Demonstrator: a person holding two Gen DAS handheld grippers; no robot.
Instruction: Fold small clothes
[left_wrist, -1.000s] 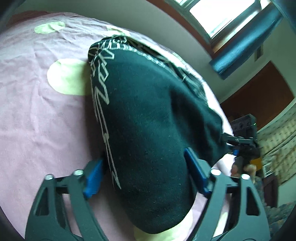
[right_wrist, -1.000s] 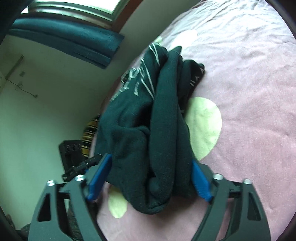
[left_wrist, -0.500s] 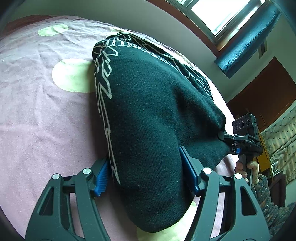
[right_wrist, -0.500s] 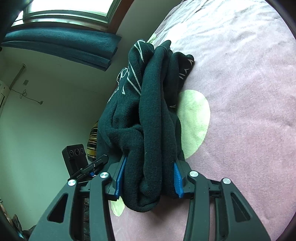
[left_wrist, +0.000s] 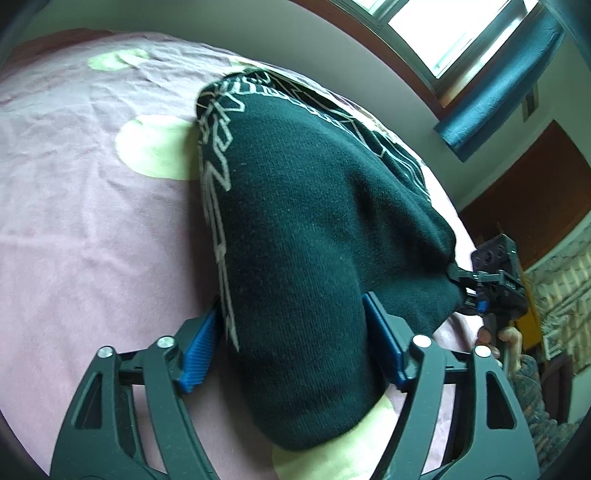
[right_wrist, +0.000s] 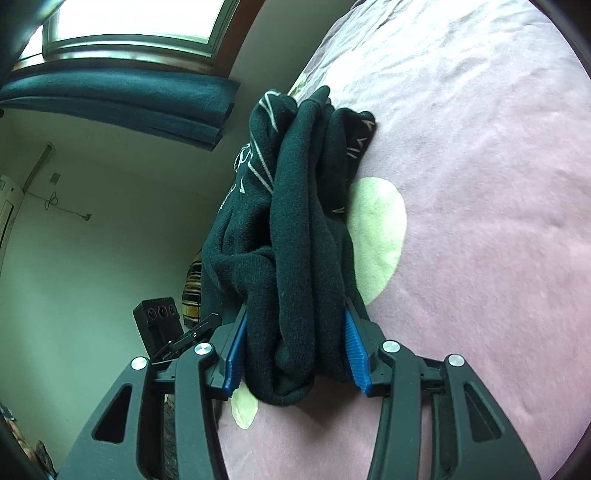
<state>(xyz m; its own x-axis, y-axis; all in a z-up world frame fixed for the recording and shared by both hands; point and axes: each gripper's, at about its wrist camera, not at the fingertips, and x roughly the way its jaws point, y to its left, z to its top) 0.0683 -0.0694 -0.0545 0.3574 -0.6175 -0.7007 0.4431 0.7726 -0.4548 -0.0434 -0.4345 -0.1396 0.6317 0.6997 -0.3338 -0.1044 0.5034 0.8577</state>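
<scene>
A dark green knitted garment (left_wrist: 314, 229) with white line patterns lies folded in thick layers on the pink bedspread (left_wrist: 74, 229). My left gripper (left_wrist: 291, 350) is shut on one end of it, blue pads pressed against both sides of the thick bundle. My right gripper (right_wrist: 295, 343) is shut on the other end, where several bunched layers of the garment (right_wrist: 295, 229) are squeezed between its blue pads. The right gripper also shows in the left wrist view (left_wrist: 491, 284) at the garment's far right end. The left gripper's body shows in the right wrist view (right_wrist: 162, 325).
The bedspread (right_wrist: 480, 184) has pale yellow-green spots (left_wrist: 155, 147). A window with a rolled blue blind (right_wrist: 118, 99) is on the wall behind the bed. A brown wooden cabinet (left_wrist: 535, 192) stands to the right. The bed edge runs close behind the garment.
Both grippers have closed from wide open onto the garment's two ends. The right gripper has squeezed its layers tighter, and the garment has risen slightly off the bedspread.
</scene>
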